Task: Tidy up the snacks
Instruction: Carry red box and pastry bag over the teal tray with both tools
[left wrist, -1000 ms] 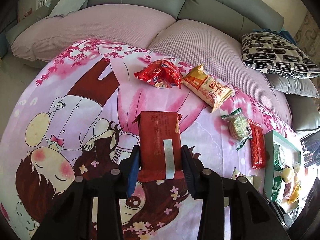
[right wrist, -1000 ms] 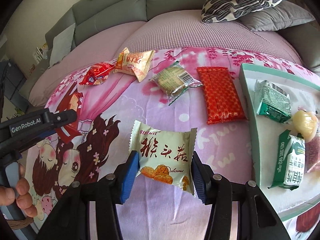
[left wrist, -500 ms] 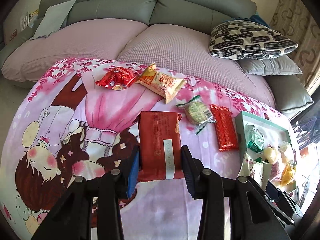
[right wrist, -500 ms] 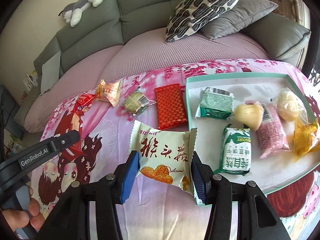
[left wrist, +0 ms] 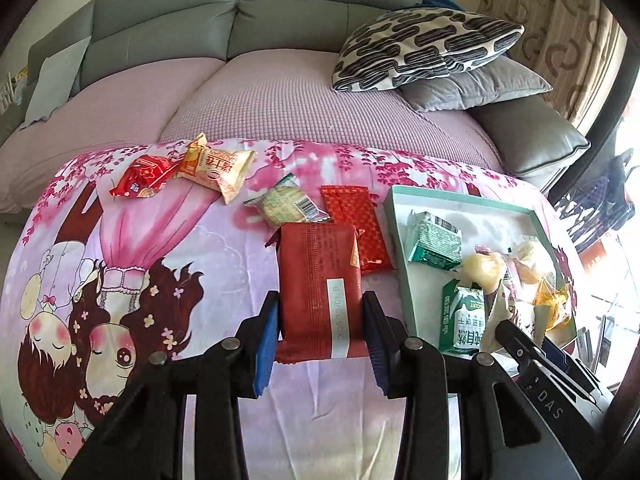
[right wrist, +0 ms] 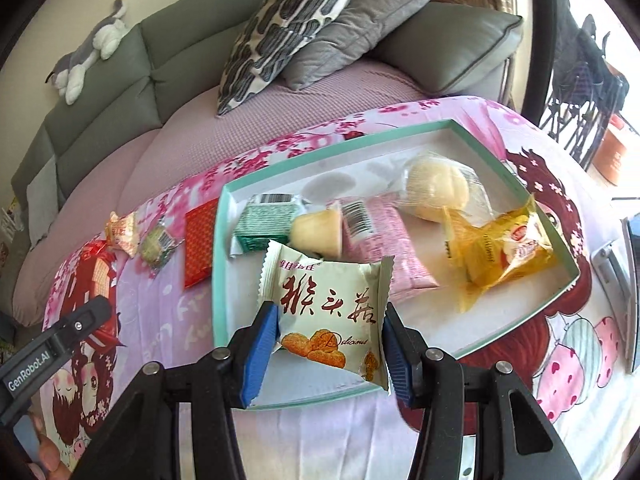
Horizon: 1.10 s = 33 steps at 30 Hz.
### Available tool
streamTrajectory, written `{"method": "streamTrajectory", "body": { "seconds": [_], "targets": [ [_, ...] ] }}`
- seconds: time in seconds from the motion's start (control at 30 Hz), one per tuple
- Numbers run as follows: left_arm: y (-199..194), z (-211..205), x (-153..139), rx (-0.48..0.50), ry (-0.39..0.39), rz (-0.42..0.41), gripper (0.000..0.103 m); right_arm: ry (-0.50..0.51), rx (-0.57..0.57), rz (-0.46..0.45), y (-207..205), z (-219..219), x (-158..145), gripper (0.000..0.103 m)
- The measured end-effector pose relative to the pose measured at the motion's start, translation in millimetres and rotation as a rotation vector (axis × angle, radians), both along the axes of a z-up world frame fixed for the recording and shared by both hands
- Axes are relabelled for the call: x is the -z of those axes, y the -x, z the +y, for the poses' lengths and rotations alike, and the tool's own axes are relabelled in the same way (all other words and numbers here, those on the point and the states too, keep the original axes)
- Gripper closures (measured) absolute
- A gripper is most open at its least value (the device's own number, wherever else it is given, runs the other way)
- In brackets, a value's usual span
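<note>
My left gripper [left wrist: 320,340] is shut on a dark red snack packet [left wrist: 318,280], held above the cartoon-print cloth just left of the teal tray [left wrist: 394,240]. My right gripper [right wrist: 326,344] is shut on a cream packet with red characters [right wrist: 332,308], hanging over the near left part of the teal tray [right wrist: 218,264]. In the tray lie a green packet [right wrist: 266,220], a pale jelly cup [right wrist: 318,228], a pink packet [right wrist: 384,240], a round bun in clear wrap [right wrist: 436,188] and a yellow packet [right wrist: 508,248].
On the cloth left of the tray lie a flat red packet [left wrist: 356,224], a green biscuit pack [left wrist: 286,204], an orange-cream packet [left wrist: 216,168] and a red wrapper [left wrist: 140,176]. Patterned and grey cushions [left wrist: 420,52] sit on the sofa behind. The left tool's body [right wrist: 52,348] shows at the lower left.
Both grippers have swept right across the cloth with their packets. The tray has come into full view under the right gripper and beside the left one. Both views have rolled.
</note>
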<state>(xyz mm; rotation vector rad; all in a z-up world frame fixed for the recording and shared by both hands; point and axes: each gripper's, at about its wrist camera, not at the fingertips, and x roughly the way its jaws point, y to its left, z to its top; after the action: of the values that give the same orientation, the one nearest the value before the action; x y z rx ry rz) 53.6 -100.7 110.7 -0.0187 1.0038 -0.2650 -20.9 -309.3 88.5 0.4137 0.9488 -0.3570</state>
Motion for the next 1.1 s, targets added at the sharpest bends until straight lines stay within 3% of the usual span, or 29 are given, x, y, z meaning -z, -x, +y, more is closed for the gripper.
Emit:
{"method": "streamTrajectory", "body": {
  "seconds": [0.33, 0.63, 0.8, 1.1],
  "targets": [
    [-1, -39, -2, 0.052, -0.023, -0.016, 0.064, 0.024, 0.118, 0.094, 16, -42, 11, 0.049],
    [-7, -65, 10, 0.081, -0.052, 0.003, 0.065, 0.011, 0.095, 0.106, 10, -44, 16, 0.049],
    [-10, -58, 27, 0.059, -0.078, 0.065, 0.065, 0.003, 0.074, 0.107, 10, -41, 17, 0.049],
    [-4, -48, 56, 0.057, -0.043, 0.189, 0.064, -0.012, 0.024, 0.082, 8, -38, 15, 0.049]
  ]
}}
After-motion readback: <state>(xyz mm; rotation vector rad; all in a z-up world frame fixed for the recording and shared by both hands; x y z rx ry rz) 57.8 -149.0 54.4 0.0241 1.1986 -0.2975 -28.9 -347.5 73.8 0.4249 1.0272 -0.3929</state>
